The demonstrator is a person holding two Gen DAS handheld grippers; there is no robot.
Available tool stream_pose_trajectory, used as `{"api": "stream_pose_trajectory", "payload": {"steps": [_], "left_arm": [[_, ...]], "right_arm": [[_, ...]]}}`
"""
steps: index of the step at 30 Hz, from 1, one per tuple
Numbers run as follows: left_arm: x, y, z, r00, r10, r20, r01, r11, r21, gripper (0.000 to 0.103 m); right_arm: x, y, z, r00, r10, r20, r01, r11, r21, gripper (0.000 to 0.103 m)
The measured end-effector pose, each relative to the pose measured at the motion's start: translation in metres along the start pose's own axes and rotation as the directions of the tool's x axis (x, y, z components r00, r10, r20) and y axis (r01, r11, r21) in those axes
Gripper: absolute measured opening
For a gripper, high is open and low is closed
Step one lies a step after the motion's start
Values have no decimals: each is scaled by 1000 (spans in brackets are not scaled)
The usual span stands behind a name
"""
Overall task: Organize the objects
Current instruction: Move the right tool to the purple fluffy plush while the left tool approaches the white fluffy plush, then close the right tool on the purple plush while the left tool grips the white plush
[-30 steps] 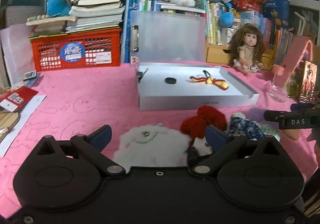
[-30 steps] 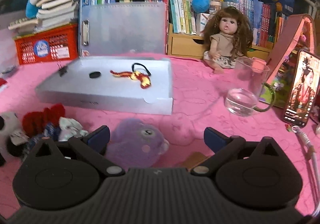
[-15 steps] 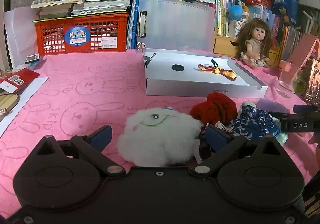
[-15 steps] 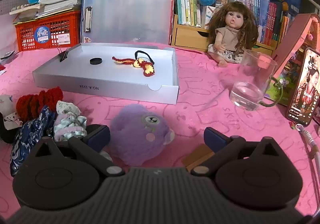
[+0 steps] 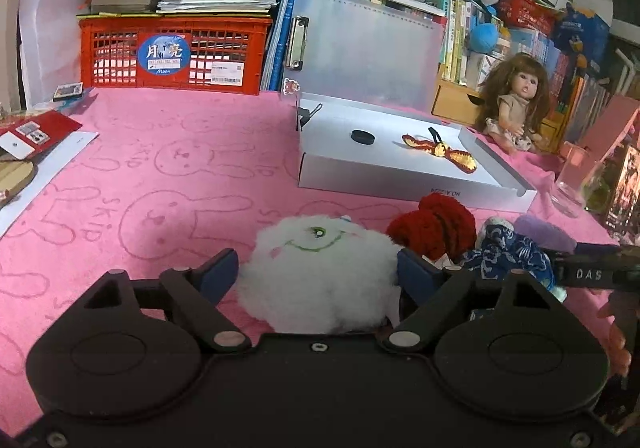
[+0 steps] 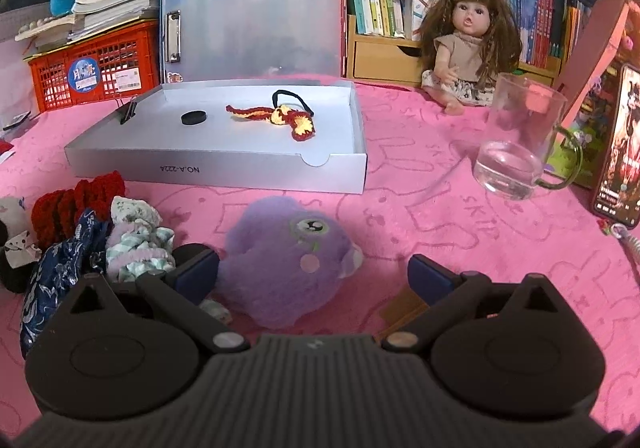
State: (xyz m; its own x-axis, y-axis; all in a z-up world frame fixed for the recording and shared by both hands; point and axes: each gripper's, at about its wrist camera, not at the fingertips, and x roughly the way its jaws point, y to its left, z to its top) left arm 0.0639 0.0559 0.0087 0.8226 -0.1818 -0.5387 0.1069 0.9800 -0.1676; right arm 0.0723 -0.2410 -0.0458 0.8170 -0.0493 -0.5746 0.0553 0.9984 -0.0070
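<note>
Item 1. White box (image 6: 224, 164), open, shallow, on the pink cloth (image 5: 160, 176); front wall printed "NO.A-222A" (upside down to both cameras). Inside: a black disc (image 6: 193, 117), a red-and-yellow crocheted piece (image 6: 280, 116) on a black loop, and a black binder clip (image 6: 128, 112) on the left rim.

Item 2. White fluffy toy (image 5: 320, 272), green stitched eye and mouth, lying on the cloth between the fingers of the left gripper (image 5: 318, 276). The jaws are closing; the right pad appears to touch the fur, a sliver of cloth shows at the left pad.

Item 3. Purple fluffy toy (image 6: 288, 264), lying on the cloth in front of the box, within the right gripper (image 6: 314, 274); jaws wide apart, the left pad just beside the fur, the right pad well clear, nothing gripped.

Item 4. Heap between the two toys: red knitted scrunchie (image 5: 434, 224), dark blue patterned cloth (image 5: 508, 252), pale green-and-lilac scrunchie (image 6: 138, 240).

Item 5. Writing elsewhere: red crate (image 5: 176, 52) with a round blue sticker marked "Moon"; cloth printed with rabbits and "SKIP".

Left view only: "DAS" on a black bar at right (image 5: 588, 274), red card and paper at the cloth's left edge.
Right view only: glass mug (image 6: 520, 144) with water, a lit phone (image 6: 620, 144) propped at far right.
Both: a doll (image 6: 464, 48) seated by the books.
</note>
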Motion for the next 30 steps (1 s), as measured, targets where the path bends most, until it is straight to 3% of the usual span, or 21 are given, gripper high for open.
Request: {"api": "stream_pose_trajectory", "payload": {"steps": [15, 30], "left_arm": [[20, -4, -3, 1000, 10, -16, -11, 998, -63, 87], [20, -7, -7, 1000, 18, 4, -17, 999, -51, 84]], "right_arm": [[6, -2, 0, 1000, 12, -20, -11, 1000, 28, 103], [6, -2, 0, 1000, 8, -20, -7, 1000, 28, 103]]}}
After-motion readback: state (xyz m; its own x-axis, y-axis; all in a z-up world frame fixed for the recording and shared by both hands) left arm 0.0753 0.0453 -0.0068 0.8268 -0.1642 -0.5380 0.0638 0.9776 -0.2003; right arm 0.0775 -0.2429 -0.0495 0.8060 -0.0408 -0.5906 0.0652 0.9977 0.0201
